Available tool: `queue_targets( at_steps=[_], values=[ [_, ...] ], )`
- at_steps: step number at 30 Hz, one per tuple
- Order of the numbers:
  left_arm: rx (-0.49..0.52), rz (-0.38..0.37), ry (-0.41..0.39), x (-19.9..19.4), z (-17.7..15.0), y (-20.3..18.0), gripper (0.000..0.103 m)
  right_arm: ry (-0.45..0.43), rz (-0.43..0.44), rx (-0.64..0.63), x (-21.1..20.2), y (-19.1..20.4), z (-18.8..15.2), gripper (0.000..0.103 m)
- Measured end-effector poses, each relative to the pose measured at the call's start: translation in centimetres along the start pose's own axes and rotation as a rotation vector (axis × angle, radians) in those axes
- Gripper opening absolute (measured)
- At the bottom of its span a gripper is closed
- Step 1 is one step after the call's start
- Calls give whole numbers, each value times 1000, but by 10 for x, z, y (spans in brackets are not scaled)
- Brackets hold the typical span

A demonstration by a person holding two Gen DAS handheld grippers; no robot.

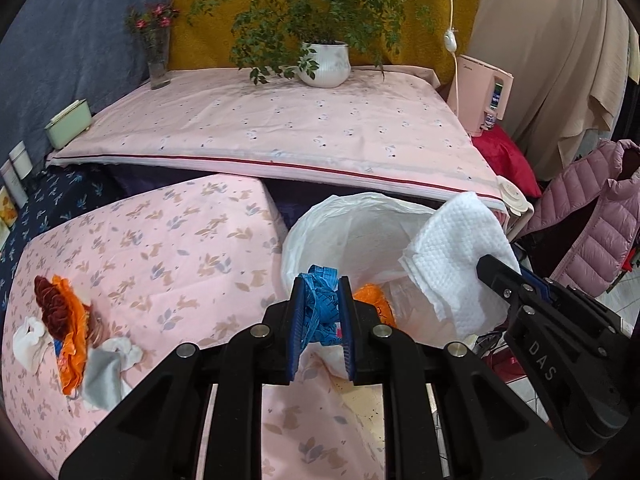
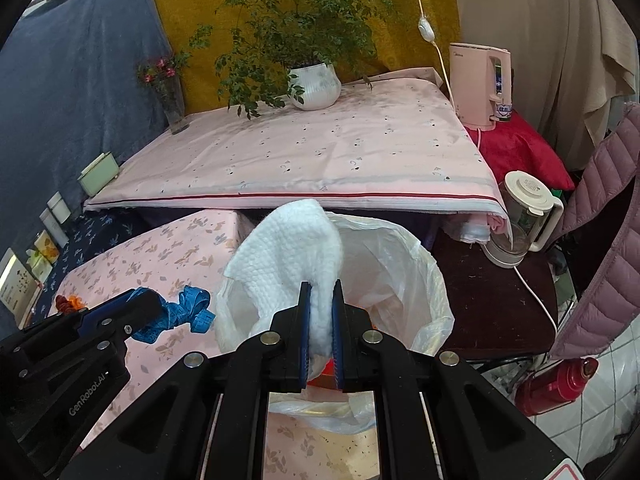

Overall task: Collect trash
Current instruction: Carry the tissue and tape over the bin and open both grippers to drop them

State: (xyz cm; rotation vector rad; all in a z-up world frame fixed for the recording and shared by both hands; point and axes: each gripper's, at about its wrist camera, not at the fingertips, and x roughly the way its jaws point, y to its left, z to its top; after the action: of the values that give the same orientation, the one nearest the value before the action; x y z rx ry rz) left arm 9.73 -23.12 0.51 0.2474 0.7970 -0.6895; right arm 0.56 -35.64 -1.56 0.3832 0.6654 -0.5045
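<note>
blue tape (image 1: 320,304) gripped at bag rim (image 1: 360,204), tissue (image 2: 296,248) over opening

The white bag (image 2: 400,264) gapes wide open between the two claws, its mouth clear from above; the left claw (image 1: 322,312) with its blue strip (image 1: 320,300) and the right claw (image 2: 320,312) with its white towel (image 2: 292,248) crowd its near rim side by side. Left of them the pink worktop (image 1: 160,248) lies bare up to the scrap pile (image 1: 68,340); behind the bag the upper worktop's edge (image 1: 280,166) overhangs, and the glass jug (image 2: 520,216) and pink jacket (image 2: 600,240) hem in the right side.

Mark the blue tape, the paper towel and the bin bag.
blue tape (image 1: 320,304): left wrist view, bunched middle between the jaws.
paper towel (image 2: 292,248): right wrist view, quilted face.
bin bag (image 2: 400,264): right wrist view, inner wall.
</note>
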Motion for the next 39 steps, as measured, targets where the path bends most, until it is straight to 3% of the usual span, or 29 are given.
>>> queue_targets(
  at_steps=[13,14,15,17,32,35,37,39],
  values=[
    [28,-96,22,24,22,-21,17,30,-50,30,23,-20,9,9],
    [25,-105,24,25,24,-21,24,32,-52,31,24,-21,9,9],
    [23,-103,24,26,26,-21,41,34,-53,33,25,-22,10,9],
    [17,-82,-4,23,27,-19,53,35,-54,35,27,-22,11,9],
    [-18,9,-22,19,19,7,53,44,-48,8,40,-9,16,9],
    [-32,26,-24,18,17,14,58,41,-47,-5,44,-3,18,15],
    [-48,45,-30,17,15,19,66,48,-48,-4,49,-1,20,30],
    [-62,59,-35,15,11,25,68,50,-47,4,51,2,21,35]
  ],
)
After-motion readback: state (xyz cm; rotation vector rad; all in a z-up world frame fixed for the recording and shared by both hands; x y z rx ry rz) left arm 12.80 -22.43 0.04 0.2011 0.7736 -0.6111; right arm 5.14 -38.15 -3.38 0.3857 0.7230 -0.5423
